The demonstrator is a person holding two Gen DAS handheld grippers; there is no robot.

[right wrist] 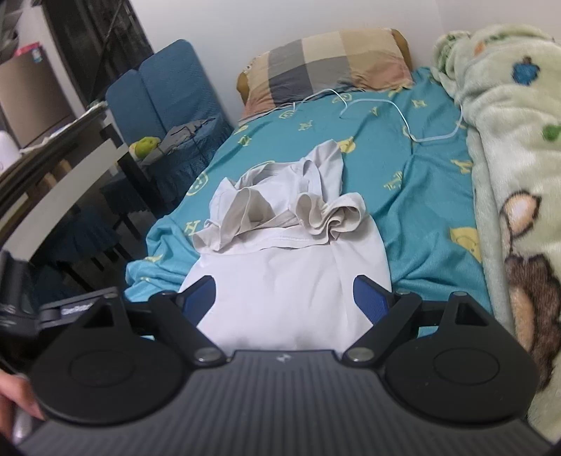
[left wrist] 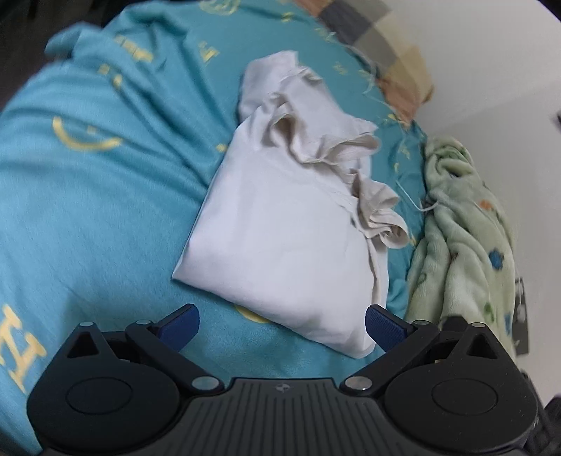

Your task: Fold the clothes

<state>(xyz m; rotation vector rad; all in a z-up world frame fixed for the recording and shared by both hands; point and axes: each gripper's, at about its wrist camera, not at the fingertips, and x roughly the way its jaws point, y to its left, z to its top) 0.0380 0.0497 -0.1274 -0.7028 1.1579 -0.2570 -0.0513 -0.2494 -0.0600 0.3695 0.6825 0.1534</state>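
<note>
Where the bed [right wrist: 413,168] fills most of both views, it is covered by a teal sheet [left wrist: 87,217] printed with yellow letters and smiley faces, rumpled into soft ridges. A checked pillow [right wrist: 326,63] in grey, beige and pink lies at the far end against a plain white wall [right wrist: 245,24]. Along the right edge of the bed a pale green fleece blanket [right wrist: 515,147] with a bear and small coloured prints is bunched up, and a thin white cable [right wrist: 396,108] loops across the sheet near the pillow. To the left of the bed stand blue upholstered chairs [right wrist: 164,91], a dark side surface with a green soft toy [right wrist: 145,145] on it, and the pale edge of a counter [right wrist: 63,189].

The white garment [right wrist: 291,273] lies on the sheet in the middle of the bed, partly folded into a smooth rectangular panel. Its far end is untidy: off-white sleeves and the neck opening are heaped in loose ruffles on top of the flat part.

The left hand-held gripper [left wrist: 282,326] is released, its blue pads wide apart and nothing between them, poised over the near corner of the garment; that view is slightly blurred. The right hand-held gripper [right wrist: 284,298] is likewise released, jaws spread over the near edge of the garment without pinching it. Part of a hand [right wrist: 15,400] shows at the lower left of the right wrist view.
</note>
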